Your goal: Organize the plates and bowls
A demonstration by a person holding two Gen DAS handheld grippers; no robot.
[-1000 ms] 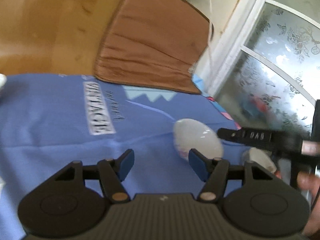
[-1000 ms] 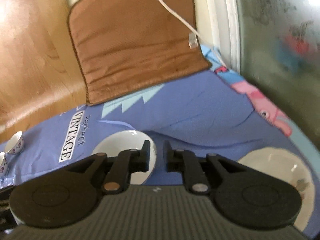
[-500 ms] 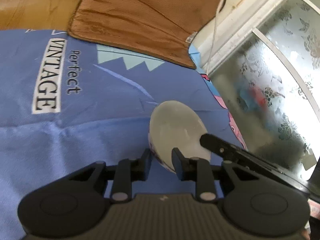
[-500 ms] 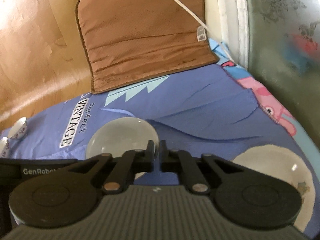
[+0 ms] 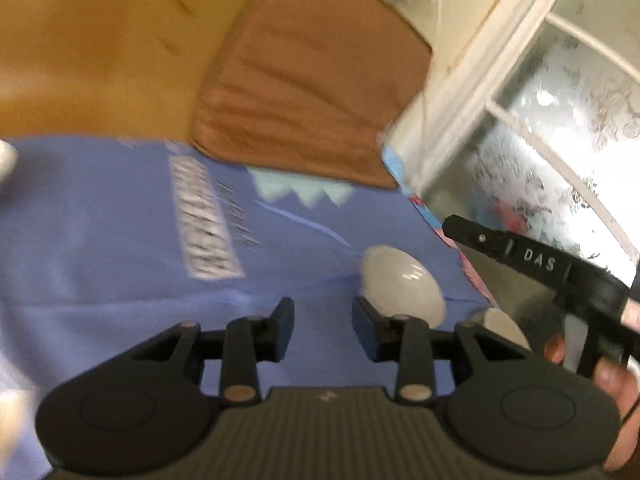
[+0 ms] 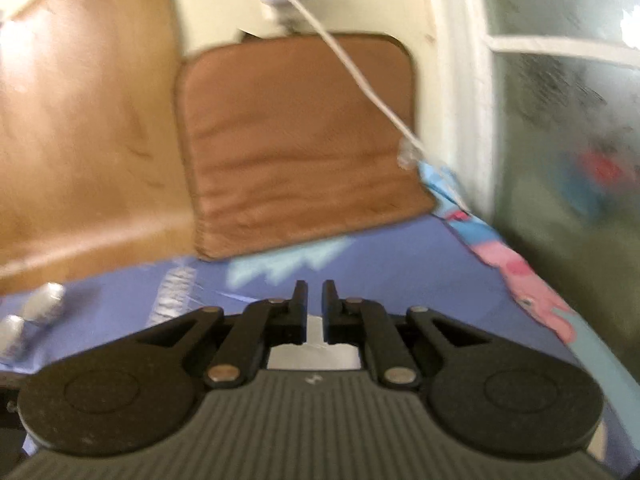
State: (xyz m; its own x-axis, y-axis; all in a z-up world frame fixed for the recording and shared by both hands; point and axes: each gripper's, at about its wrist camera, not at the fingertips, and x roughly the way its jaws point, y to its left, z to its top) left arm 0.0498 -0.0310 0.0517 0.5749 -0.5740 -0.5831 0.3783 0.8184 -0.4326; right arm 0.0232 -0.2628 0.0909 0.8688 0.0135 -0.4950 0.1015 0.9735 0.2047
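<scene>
A white bowl (image 5: 402, 286) stands on the blue cloth (image 5: 120, 248) just right of my left gripper (image 5: 323, 322), which is open and empty. A second white dish (image 5: 506, 326) lies behind the left gripper's right arm. The right gripper's body (image 5: 532, 260) shows at the right of the left wrist view, held by a hand. My right gripper (image 6: 315, 308) has its jaws nearly together with a narrow gap; a white dish (image 6: 314, 346) shows low between and behind them. I cannot tell whether the jaws grip it.
A brown mat (image 5: 304, 92) lies at the far end of the cloth, against a wooden floor (image 5: 88, 52). A window frame (image 5: 472, 92) and frosted glass (image 5: 568, 152) stand to the right. A white cable (image 6: 360, 80) hangs across the mat. Small cups (image 6: 42, 306) sit at the left.
My left gripper has opened, let go of the white bowl and drawn back to the left. The right gripper has lifted and pulled back; both views are blurred by motion.
</scene>
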